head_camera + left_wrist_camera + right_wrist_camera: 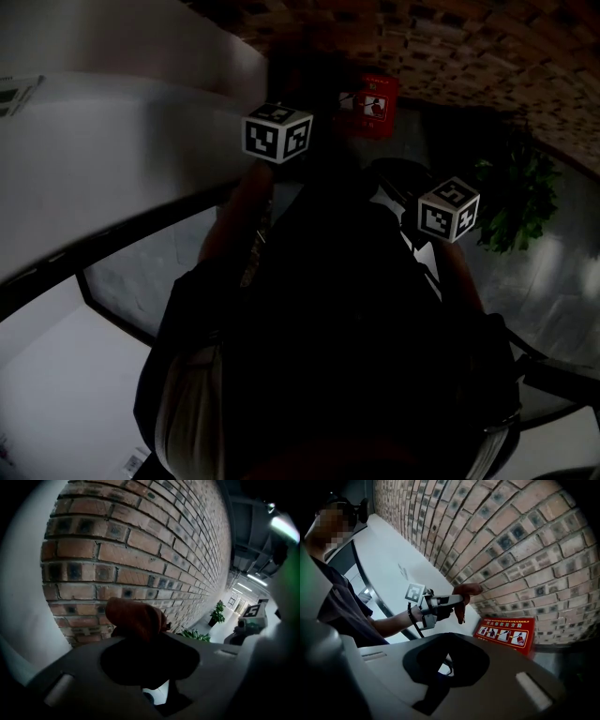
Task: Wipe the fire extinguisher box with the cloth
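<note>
My left gripper [457,600] is clamped tight on the rust-brown cloth [136,618], close to the brick wall [140,541]. My right gripper [448,208]: jaw gap unreadable, nothing seen in it. The red fire extinguisher box [506,634] sits at the wall's foot, apart from the cloth.

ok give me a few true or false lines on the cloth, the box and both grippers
1. The left gripper grips a brownish-red cloth. True.
2. The cloth is pressed flat on the fire extinguisher box. False: it hangs in front of the brick wall, apart from the box.
3. The box is red and stands against the brick wall. True.
4. The right gripper carries a second cloth. False: nothing shows between its jaws.
</note>
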`<state>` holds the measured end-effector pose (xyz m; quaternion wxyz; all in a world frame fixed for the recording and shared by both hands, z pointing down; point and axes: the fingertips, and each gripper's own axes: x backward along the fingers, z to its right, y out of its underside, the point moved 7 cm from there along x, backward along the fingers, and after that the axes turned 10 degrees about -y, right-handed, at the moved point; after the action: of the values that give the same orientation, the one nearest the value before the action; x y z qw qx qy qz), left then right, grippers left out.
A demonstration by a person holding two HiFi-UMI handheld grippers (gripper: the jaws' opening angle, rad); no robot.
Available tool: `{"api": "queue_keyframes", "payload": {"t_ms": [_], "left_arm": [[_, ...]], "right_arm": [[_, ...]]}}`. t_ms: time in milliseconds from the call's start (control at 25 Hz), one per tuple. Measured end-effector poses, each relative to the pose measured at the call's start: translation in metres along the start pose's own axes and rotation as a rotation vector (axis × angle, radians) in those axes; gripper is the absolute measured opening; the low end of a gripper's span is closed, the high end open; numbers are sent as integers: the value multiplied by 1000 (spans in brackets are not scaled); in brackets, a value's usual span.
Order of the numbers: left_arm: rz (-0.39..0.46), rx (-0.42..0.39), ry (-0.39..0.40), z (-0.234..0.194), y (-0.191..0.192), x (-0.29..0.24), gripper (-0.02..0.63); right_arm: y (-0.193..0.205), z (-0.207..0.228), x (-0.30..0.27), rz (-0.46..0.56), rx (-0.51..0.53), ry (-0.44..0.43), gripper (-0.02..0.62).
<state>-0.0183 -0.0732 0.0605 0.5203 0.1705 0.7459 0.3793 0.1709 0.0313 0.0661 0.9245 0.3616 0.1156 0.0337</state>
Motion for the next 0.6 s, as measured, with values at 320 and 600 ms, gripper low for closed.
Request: {"api": "queue_keyframes", "payload": {"t_ms": [320,600], "left_arm": [[61,45,-46,-15,13,40,92],[131,90,-83,-38,29,73,92]], "right_arm": [[21,-6,-22,-55,-8,-52,0],[32,-19,-50,-136,-20,-65,0]]}}
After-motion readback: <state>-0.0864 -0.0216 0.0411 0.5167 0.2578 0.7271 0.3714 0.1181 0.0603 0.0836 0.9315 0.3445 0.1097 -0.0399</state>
